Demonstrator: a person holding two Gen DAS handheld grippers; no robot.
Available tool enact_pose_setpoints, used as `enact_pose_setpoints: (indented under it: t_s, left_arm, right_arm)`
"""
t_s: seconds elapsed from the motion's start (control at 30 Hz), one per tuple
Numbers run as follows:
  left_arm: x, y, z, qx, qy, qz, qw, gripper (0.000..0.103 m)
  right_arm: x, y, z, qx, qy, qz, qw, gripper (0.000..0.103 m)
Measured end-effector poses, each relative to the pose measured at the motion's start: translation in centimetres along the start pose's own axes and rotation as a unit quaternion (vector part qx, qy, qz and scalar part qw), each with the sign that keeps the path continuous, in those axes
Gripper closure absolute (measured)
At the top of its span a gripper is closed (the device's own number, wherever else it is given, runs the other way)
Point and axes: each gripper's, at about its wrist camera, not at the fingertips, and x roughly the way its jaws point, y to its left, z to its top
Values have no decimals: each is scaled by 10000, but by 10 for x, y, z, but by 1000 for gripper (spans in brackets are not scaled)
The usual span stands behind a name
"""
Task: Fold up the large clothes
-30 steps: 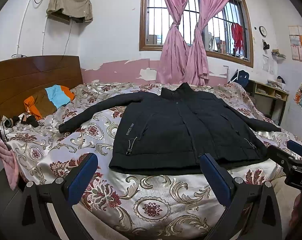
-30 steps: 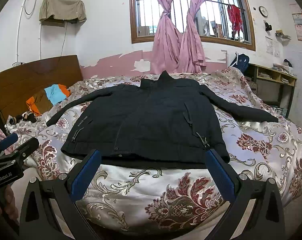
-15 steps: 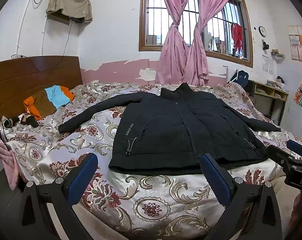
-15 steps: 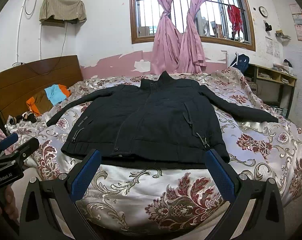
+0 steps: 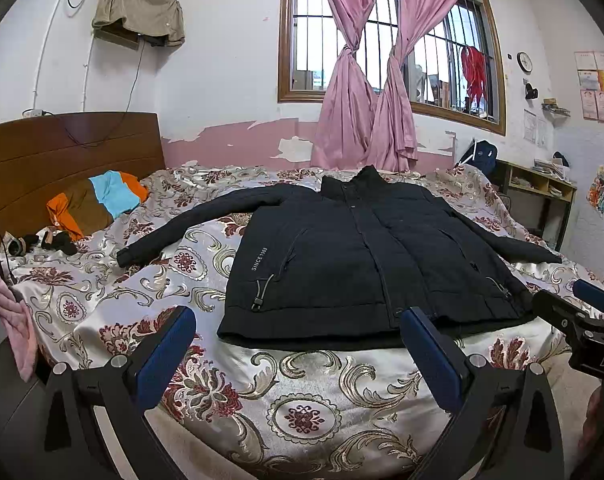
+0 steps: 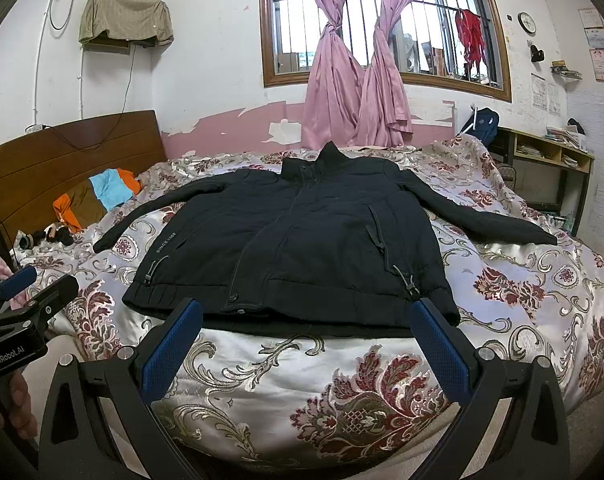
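A large black padded jacket [image 5: 366, 256] [image 6: 293, 240] lies flat and front up on the bed, collar toward the window and both sleeves spread out to the sides. My left gripper [image 5: 297, 344] hovers open just short of the jacket's hem, nothing between its blue pads. Over the hem's right half my right gripper [image 6: 306, 340] also stands open and holds nothing. Each gripper shows at the edge of the other's view, the right gripper [image 5: 582, 320] on one side and the left gripper [image 6: 17, 300] on the other.
The bed carries a floral satin cover [image 5: 302, 400]. A folded orange, brown and blue cloth [image 5: 97, 200] lies by the wooden headboard [image 5: 61, 152]. Pink curtains [image 5: 366, 112] hang at the window. A desk with shelves [image 6: 550, 160] stands at the right. A hand [image 6: 5, 412] holds the left gripper.
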Motion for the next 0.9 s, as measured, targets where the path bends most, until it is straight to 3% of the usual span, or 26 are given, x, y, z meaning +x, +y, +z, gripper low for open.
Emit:
enact_pose_setpoints:
  t_s: [0.9]
  left_arm:
    - [-4, -3, 5, 1, -17, -25, 10000, 0]
  right_arm:
    - [1, 1, 0, -7, 18, 7, 10000, 1]
